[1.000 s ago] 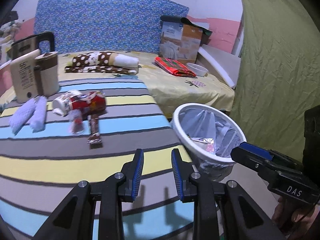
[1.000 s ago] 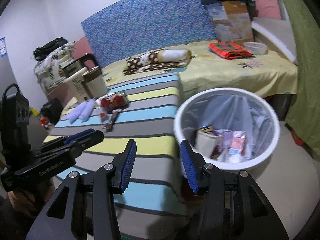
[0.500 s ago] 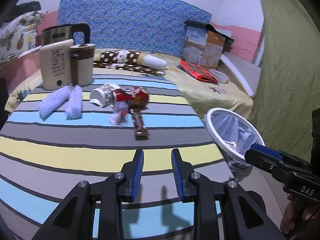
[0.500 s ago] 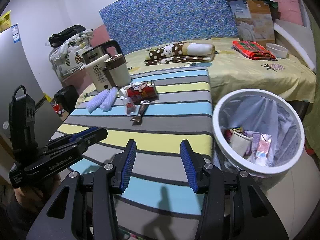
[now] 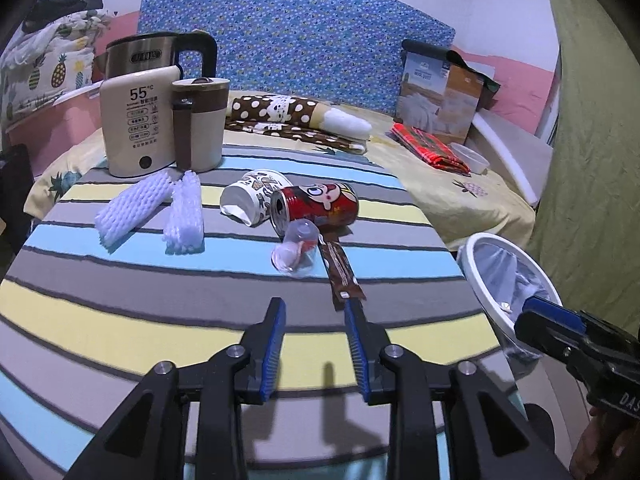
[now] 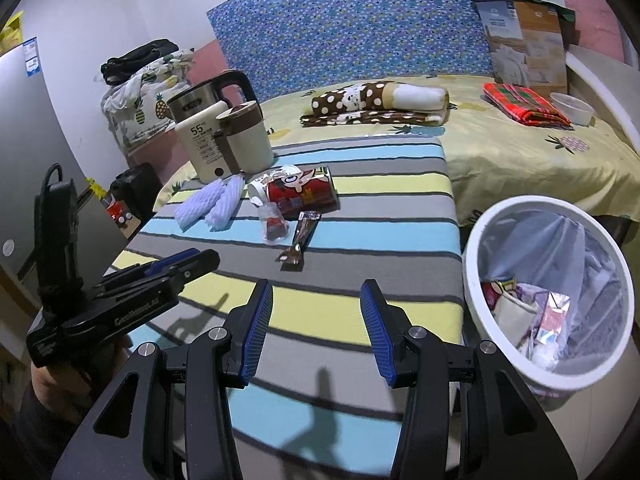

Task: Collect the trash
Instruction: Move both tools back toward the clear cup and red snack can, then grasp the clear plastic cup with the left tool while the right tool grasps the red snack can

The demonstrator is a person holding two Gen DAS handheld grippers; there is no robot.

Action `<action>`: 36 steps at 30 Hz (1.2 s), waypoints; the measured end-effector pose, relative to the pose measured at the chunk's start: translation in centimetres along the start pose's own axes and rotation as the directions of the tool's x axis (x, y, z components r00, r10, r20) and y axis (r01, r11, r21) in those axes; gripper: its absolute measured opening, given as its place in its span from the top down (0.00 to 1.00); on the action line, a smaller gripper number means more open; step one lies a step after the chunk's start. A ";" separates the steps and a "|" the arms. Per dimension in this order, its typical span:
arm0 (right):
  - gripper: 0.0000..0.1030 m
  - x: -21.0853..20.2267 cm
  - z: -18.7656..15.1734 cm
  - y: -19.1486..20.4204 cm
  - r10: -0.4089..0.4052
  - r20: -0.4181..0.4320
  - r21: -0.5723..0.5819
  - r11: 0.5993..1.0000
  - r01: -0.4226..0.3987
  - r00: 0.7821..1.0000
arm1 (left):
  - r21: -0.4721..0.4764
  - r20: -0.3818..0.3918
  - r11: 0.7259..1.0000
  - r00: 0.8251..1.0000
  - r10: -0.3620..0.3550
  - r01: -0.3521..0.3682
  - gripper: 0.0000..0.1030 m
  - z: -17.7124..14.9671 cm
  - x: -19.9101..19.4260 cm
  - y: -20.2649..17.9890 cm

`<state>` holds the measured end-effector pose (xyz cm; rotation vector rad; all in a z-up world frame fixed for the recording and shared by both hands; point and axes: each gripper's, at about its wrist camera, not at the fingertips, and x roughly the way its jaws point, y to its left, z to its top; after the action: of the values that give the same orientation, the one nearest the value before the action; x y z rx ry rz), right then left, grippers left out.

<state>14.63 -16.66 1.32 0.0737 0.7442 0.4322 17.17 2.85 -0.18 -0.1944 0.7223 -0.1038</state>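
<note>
Trash lies on the striped table (image 5: 120, 320): a red can (image 5: 316, 210) on its side, a paper cup (image 5: 256, 196), a clear plastic cup (image 5: 298, 248), a brown wrapper (image 5: 342, 272) and two white foam sleeves (image 5: 156, 212). My left gripper (image 5: 314, 308) hovers just short of the wrapper, its jaws opening with nothing between them. My right gripper (image 6: 316, 292) is open and empty above the table's near part. The white bin (image 6: 548, 288) with a bag and some trash inside stands at the table's right side.
A kettle (image 5: 156, 52), a beige warmer (image 5: 138, 120) and a brown-lidded mug (image 5: 200, 124) stand at the table's far left. Behind is a bed (image 6: 520, 152) with folded blankets, a box and a bowl. A green curtain (image 5: 592, 160) hangs on the right.
Both grippers have swung left from the bin toward the table's trash. The left gripper's jaws stand wider than before and are now close to the brown wrapper.
</note>
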 end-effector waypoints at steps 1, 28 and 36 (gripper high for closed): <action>0.54 0.2 0.1 -0.1 0.000 -0.001 0.001 1.000 0.000 1.000 | -0.002 -0.001 1.000 1.000 -0.002 0.002 0.63 0.2 0.3 0.1; 0.54 9.6 6.1 -2.8 0.081 -0.067 -0.041 0.996 -0.083 0.994 | -0.026 -0.049 0.999 0.998 0.041 -0.042 0.68 3.7 9.1 2.0; 0.54 13.2 7.4 -2.6 0.128 -0.096 -0.085 0.987 -0.137 0.987 | -0.055 -0.016 0.997 0.999 0.044 -0.045 0.68 3.6 6.7 4.3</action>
<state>29.15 -12.99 -2.21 0.0179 0.8102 0.5991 24.73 6.45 -2.75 -0.2303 0.7443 -0.0431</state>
